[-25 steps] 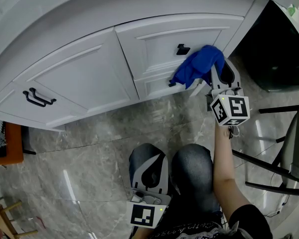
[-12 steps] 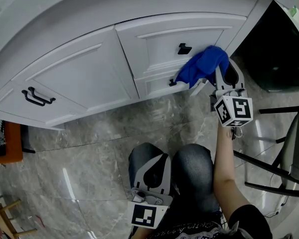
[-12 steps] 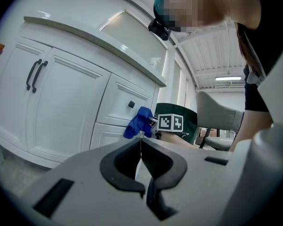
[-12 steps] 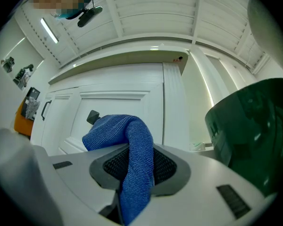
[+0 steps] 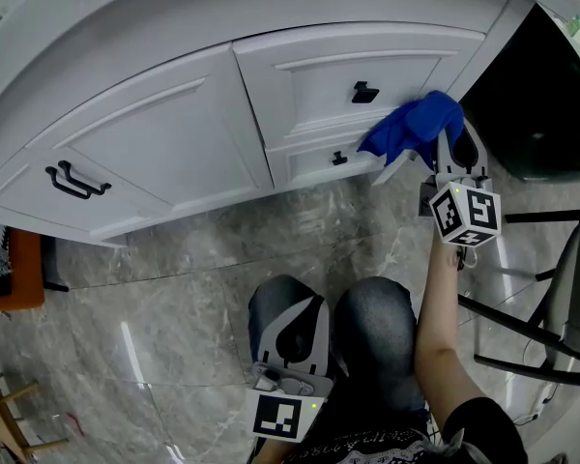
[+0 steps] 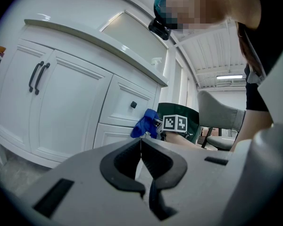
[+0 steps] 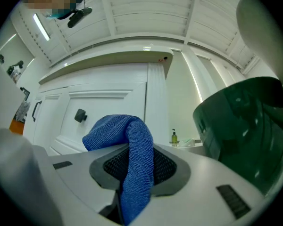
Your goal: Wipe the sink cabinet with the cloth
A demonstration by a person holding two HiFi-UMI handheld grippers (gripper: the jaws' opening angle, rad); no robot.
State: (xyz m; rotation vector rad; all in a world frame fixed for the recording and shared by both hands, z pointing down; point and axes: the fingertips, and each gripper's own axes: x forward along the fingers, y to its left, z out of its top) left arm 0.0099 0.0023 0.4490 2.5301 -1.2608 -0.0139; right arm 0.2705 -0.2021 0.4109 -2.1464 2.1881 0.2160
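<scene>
The white sink cabinet curves across the top of the head view, with two drawers on its right. The blue cloth is pressed on the right end of the drawer fronts, beside the cabinet's corner post. My right gripper is shut on the cloth, which hangs bunched between its jaws. Two black knobs, the upper knob and the lower knob, show left of the cloth. My left gripper rests low over the person's knees, away from the cabinet; its jaws are shut with nothing in them.
A dark green bin stands right of the cabinet. A chair frame is at the right edge. Black door handles sit on the left doors. An orange object lies at the far left on the marble floor.
My right gripper has slid the cloth to the right along the drawer fronts, uncovering the lower knob. The left gripper has stayed put.
</scene>
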